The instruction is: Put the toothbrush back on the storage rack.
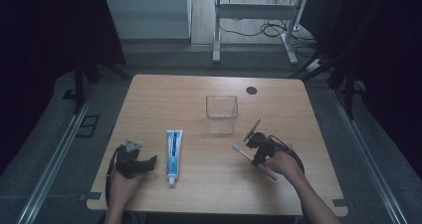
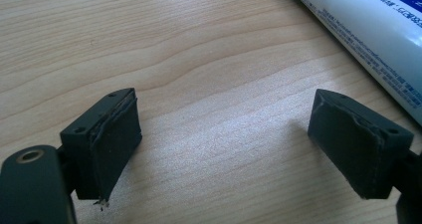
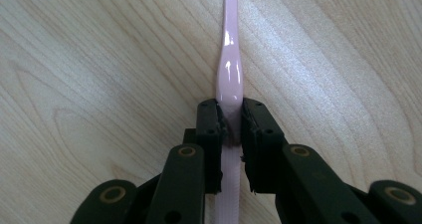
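The pink toothbrush (image 3: 229, 74) lies on the table (image 1: 164, 94) at the near right, its head pointing to the far left. The right gripper (image 3: 231, 122) is clamped on its handle, the hand low over the wood and the forearm coming in from the near right. The clear cup (image 1: 222, 113) stands just beyond. The toothpaste (image 1: 173, 154) lies to the left. The left gripper (image 2: 224, 139) rests beside it on the table, jaws wide apart with bare wood between them.

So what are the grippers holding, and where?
The right hand-held gripper pinches the pink toothbrush on its handle. The left hand-held gripper holds nothing.
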Demonstrator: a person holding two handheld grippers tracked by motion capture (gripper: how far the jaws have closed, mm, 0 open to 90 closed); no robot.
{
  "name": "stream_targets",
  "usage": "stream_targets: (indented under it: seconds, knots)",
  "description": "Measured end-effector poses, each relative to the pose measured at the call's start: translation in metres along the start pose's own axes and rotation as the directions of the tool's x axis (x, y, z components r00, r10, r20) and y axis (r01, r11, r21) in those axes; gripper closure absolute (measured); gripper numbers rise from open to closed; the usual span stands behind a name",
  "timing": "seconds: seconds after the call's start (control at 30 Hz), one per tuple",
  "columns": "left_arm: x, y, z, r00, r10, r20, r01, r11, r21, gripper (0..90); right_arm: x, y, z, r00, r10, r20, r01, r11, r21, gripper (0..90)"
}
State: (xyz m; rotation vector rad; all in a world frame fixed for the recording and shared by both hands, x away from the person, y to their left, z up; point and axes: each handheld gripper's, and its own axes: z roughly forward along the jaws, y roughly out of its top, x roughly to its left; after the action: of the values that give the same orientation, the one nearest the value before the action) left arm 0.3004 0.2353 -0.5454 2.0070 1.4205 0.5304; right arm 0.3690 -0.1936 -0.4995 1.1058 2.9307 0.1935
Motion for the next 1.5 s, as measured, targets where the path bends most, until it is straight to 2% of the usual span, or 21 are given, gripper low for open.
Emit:
stream_targets:
  seconds: [0.3, 0.47, 0.83, 1.5]
  knots:
    - [0.000, 0.000, 0.000, 1.0000, 0.000, -0.001, 0.000, 1.0000, -0.001, 13.1, -0.001, -0.003, -0.005, 0.9999, -0.013, -0.005, 0.013, 0.999, -0.031, 78.1]
    - [0.000, 0.000, 0.000, 1.0000, -0.001, 0.000, 0.001, 1.0000, -0.001, 13.1, -0.001, -0.006, -0.009, 0.9998, -0.006, -0.018, 0.005, 0.999, -0.052, 78.1]
    - [0.000, 0.000, 0.000, 1.0000, 0.000, 0.000, 0.000, 1.0000, -0.001, 13.1, -0.004, -0.011, -0.024, 0.9988, -0.013, -0.048, 0.007, 0.992, -0.123, 78.0]
    - [0.000, 0.000, 0.000, 1.0000, 0.001, 0.001, -0.001, 1.0000, -0.001, 13.1, -0.009, -0.018, -0.042, 0.9985, -0.002, -0.054, -0.008, 0.981, -0.194, 78.1]
